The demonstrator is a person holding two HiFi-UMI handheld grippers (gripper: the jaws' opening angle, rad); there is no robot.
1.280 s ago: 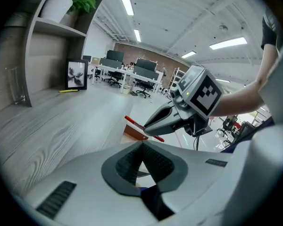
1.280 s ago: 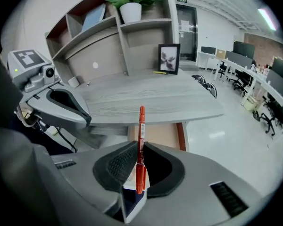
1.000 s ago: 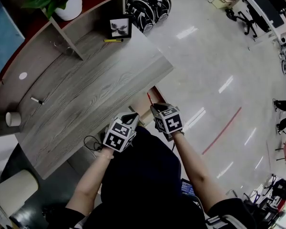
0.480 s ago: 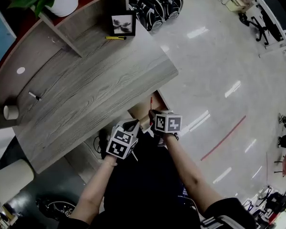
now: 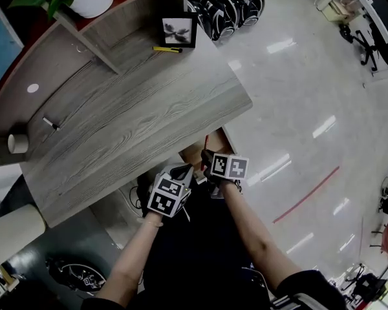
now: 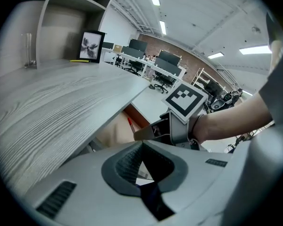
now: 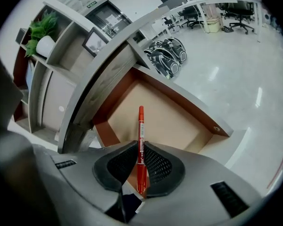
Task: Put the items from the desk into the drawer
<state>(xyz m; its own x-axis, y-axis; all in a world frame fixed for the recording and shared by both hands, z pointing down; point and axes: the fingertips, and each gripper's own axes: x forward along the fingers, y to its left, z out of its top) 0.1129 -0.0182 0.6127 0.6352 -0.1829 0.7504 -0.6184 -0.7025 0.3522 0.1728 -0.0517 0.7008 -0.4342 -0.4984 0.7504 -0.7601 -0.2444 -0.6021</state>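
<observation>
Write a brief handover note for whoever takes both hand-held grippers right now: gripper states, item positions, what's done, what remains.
Right hand-held gripper: shut on the slim red plastic pen, over the open brown wooden drawer.
Left hand-held gripper: shut, empty.
Done: nothing visible in the drawer yet.
Left: release the pen; then probably fetch the thin yellow pen and small black-and-white marker from the grey wood-grain desk.
</observation>
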